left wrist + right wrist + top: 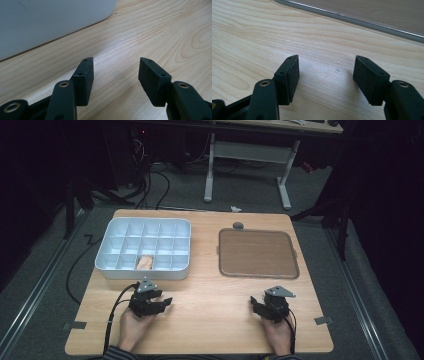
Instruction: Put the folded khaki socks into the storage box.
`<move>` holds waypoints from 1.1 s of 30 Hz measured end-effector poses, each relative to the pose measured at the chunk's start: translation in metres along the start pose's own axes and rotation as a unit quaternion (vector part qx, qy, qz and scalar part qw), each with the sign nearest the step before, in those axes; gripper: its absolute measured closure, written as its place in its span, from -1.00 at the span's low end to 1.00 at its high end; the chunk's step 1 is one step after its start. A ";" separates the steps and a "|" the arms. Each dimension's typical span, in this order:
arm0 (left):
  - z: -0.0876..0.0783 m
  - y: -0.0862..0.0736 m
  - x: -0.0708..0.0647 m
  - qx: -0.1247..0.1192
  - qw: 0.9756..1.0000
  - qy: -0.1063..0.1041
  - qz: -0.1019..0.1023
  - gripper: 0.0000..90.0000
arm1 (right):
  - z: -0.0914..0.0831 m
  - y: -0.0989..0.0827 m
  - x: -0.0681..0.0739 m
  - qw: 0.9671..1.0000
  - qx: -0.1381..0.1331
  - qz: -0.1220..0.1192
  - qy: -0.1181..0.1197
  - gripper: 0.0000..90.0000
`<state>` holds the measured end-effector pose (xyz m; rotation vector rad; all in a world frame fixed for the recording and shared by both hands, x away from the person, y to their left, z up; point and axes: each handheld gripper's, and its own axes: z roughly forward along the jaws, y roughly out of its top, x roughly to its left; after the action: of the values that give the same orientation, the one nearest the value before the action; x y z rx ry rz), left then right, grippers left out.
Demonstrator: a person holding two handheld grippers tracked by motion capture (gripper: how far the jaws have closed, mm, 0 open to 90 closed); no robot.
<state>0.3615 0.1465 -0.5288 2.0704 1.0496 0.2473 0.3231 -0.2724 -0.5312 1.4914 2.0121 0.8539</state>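
A white compartment box (112, 262) stands at the table's back left, and one small pinkish object (145, 263) lies in a front cell. A brown flat tray (259, 253) lies at the back right. My left gripper (159, 303) rests low near the front edge, just before the box, jaws open and empty. In the left gripper view the left gripper (116, 71) frames bare wood, with the box's white wall (45, 22) ahead. My right gripper (260, 306) sits below the tray, open and empty. The right gripper (327, 67) faces the tray's rim (352, 20).
A small dark round object (238, 225) lies just behind the tray at the table's far edge. Bare light wood (215, 295) spreads between the two grippers. Beyond the table stand a white desk frame (247, 165) and cables on the floor.
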 end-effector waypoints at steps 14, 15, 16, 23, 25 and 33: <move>0.007 -0.005 -0.008 -0.024 0.999 0.023 0.036 -0.04 | -0.001 -0.001 0.001 1.000 0.000 -0.001 0.001 -0.16; 0.007 -0.005 -0.008 -0.024 0.999 0.025 0.037 -0.04 | -0.001 -0.001 0.002 1.000 0.001 -0.001 0.001 -0.16; 0.007 -0.005 -0.008 -0.023 0.999 0.025 0.039 -0.04 | -0.001 -0.001 0.002 1.000 0.001 0.000 0.001 -0.16; 0.009 -0.005 -0.016 -0.016 0.997 0.048 0.059 -0.16 | -0.002 -0.001 0.004 1.000 0.001 -0.001 0.003 -0.17; 0.009 -0.005 -0.016 -0.016 0.997 0.050 0.057 -0.17 | -0.001 -0.001 0.003 1.000 0.000 -0.003 0.003 -0.17; 0.009 -0.005 -0.016 -0.015 0.997 0.050 0.056 -0.20 | -0.001 -0.001 0.003 1.000 0.001 -0.002 0.003 -0.17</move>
<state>0.3523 0.1313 -0.5360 2.1105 0.9828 0.4256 0.3201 -0.2696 -0.5312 1.4864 2.0192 0.8561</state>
